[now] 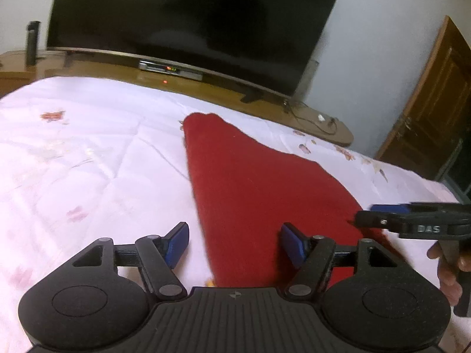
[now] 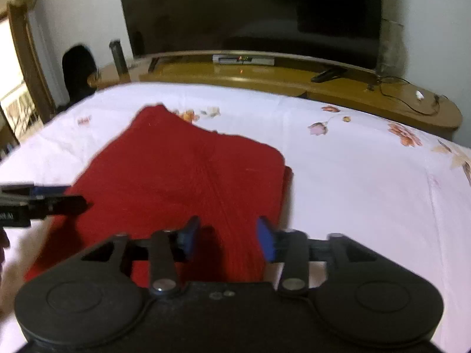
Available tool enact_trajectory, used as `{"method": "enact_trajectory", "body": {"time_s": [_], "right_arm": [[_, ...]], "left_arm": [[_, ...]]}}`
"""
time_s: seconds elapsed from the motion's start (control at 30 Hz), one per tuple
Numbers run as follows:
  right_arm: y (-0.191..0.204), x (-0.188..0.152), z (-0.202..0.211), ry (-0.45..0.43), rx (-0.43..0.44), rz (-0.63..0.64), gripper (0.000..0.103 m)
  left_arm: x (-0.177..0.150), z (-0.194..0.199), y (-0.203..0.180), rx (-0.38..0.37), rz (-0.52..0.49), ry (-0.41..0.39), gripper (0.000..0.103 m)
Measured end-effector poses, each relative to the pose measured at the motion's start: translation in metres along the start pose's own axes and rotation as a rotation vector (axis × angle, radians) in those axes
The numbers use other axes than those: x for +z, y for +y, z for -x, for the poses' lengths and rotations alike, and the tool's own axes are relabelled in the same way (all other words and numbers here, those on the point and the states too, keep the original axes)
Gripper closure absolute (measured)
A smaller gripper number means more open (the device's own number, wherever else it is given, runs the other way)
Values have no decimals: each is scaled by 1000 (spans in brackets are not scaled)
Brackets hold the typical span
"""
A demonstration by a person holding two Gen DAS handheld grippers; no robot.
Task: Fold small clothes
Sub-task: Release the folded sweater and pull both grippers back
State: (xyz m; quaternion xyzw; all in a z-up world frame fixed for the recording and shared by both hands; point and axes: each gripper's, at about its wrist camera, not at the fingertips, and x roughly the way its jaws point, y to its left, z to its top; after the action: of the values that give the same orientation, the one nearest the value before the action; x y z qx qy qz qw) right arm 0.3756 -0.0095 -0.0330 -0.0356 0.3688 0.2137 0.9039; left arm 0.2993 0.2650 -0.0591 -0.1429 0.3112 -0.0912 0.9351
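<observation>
1. The left gripper (image 1: 234, 244) hangs low over the bed, its blue pads (image 1: 178, 244) spread wide with nothing pinched between them.
2. The near left edge of the red garment (image 1: 259, 188) runs between those parted pads, but neither pad presses on the cloth.
3. The right gripper (image 2: 226, 239) is also apart, its blue pads (image 2: 266, 242) standing either side of the near edge of the same red garment (image 2: 188, 176); the cloth lies flat beneath them, and I cannot see it clamped.
4. The garment is spread on the white floral bedsheet (image 1: 88, 161), stretching away from both tongs and narrowing to a tip at its far end.
5. From the right tongs, a folded corner of the garment sits ahead and to the right, with a lower layer peeking out along that right edge.
6. Seen from the left tongs, the right gripper comes in from the right side at the garment's near right edge, with a hand (image 1: 450, 273) wrapped around its handle.
7. Seen from the right tongs, the left gripper (image 2: 79, 201) pokes in from the left, its tip over the garment's left edge.
8. Beyond the bed, straight ahead of both tongs, a large dark television (image 1: 191, 20) stands on a long wooden cabinet (image 2: 338, 88).
9. A wooden door (image 1: 435, 103) stands far right of the left tongs.
</observation>
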Motion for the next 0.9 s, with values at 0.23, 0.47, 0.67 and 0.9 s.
{"method": "enact_trajectory", "body": {"time_s": [0.23, 0.47, 0.67, 0.9], "right_arm": [[-9, -35, 100, -126, 23, -97, 2], [-5, -77, 176, -156, -9, -152, 1], [16, -110, 233, -165, -38, -106, 1], [44, -142, 301, -229, -63, -71, 1]], "left_arm": [[-36, 78, -45, 87, -2, -87, 0], [-58, 146, -99, 108, -56, -115, 0], [-80, 217, -143, 119, -96, -150, 0], [-115, 297, -181, 139, -142, -192, 0]]}}
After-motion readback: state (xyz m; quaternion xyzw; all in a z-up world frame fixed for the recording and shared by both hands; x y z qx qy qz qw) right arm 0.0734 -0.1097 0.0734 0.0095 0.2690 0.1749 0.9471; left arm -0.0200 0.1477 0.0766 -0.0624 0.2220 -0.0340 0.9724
